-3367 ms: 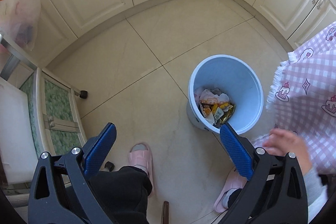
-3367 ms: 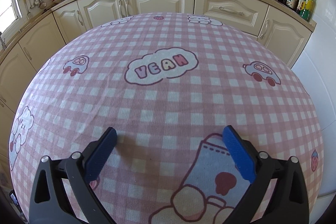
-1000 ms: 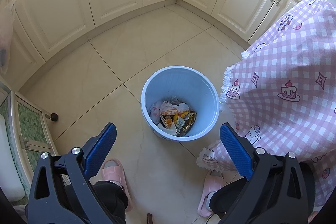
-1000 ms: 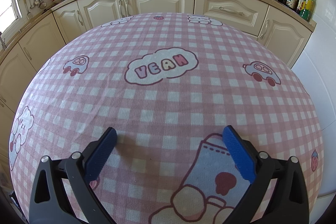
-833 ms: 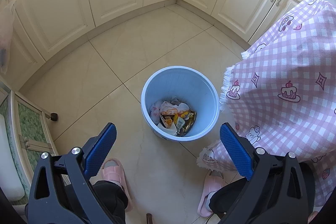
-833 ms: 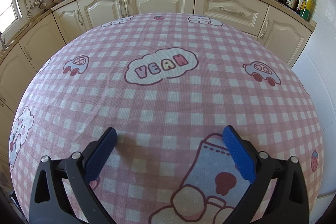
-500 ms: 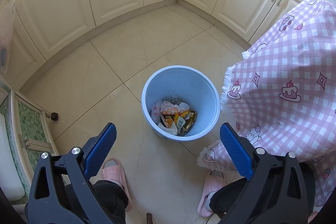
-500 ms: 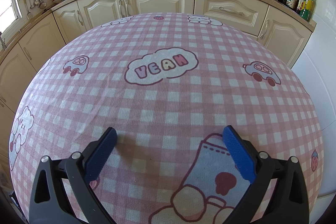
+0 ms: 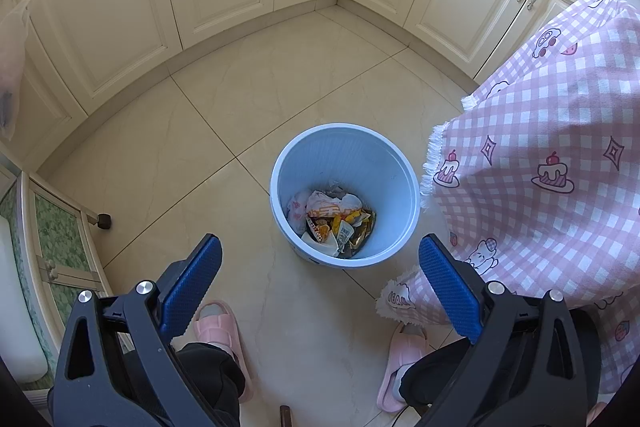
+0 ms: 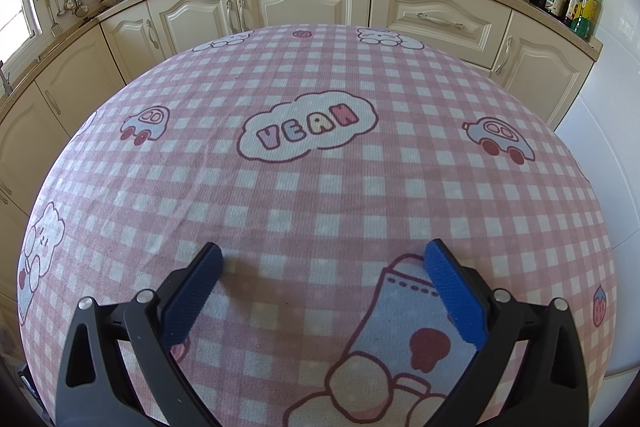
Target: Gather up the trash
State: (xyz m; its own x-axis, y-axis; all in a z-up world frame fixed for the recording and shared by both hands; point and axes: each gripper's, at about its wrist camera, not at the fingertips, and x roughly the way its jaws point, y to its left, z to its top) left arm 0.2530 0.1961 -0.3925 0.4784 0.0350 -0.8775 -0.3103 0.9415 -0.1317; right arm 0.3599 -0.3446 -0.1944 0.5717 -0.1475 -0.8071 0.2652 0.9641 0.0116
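Reading "VEAN" on the pink gingham tablecloth [image 10: 320, 187], I hold the right hand-held gripper [image 10: 322, 259] spread, empty, above it; my left hand-held gripper [image 9: 320, 251], spread too, hangs over the round blue bin [image 9: 400, 183] of crumpled wrappers [image 9: 332, 219] on the tiled floor.

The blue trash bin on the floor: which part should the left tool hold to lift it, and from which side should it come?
Probably the near rim of the blue trash bin, from above. The bin stands upright and open, and the thin rim would fit between the wide-open fingers of the left tool, unlike the round body. The tablecloth hangs close on the bin's right.
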